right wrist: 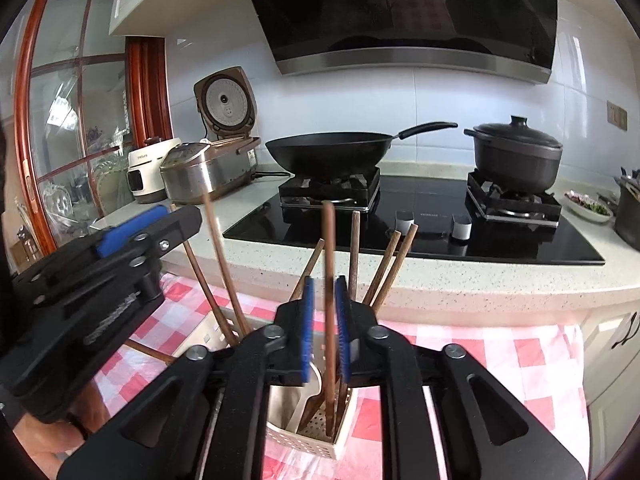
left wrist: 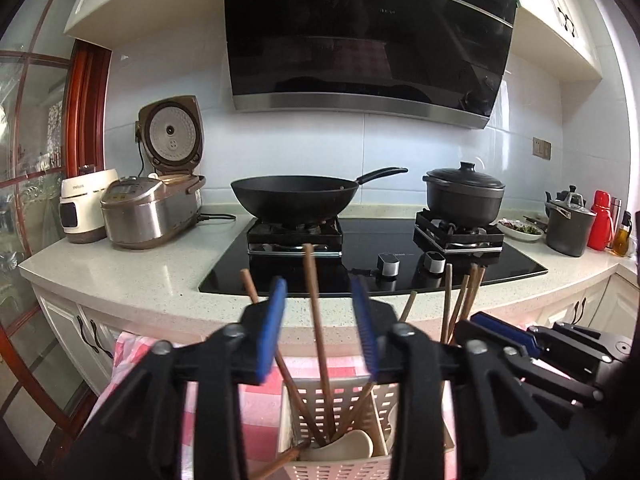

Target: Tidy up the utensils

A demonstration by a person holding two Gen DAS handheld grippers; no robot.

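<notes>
Right tool (right wrist: 325,312) straddles chopstick (right wrist: 329,264); left view hides this.

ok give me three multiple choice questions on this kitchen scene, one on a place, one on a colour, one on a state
1. Where does the white perforated plastic utensil holder stand?
A. on the black glass hob
B. on the pink-and-white checked cloth
C. inside the wok

2. What colour are the pads on the gripper fingers?
A. red
B. green
C. blue

3. How is the lid of the silver rice cooker?
A. raised open
B. closed
C. lying on the counter

Answers: 1 B, the checked cloth shows all round the holder's base. 2 C, both views show blue strips on the fingers. 3 A, the lid stands up behind the cooker body with its inner plate facing out.
</notes>
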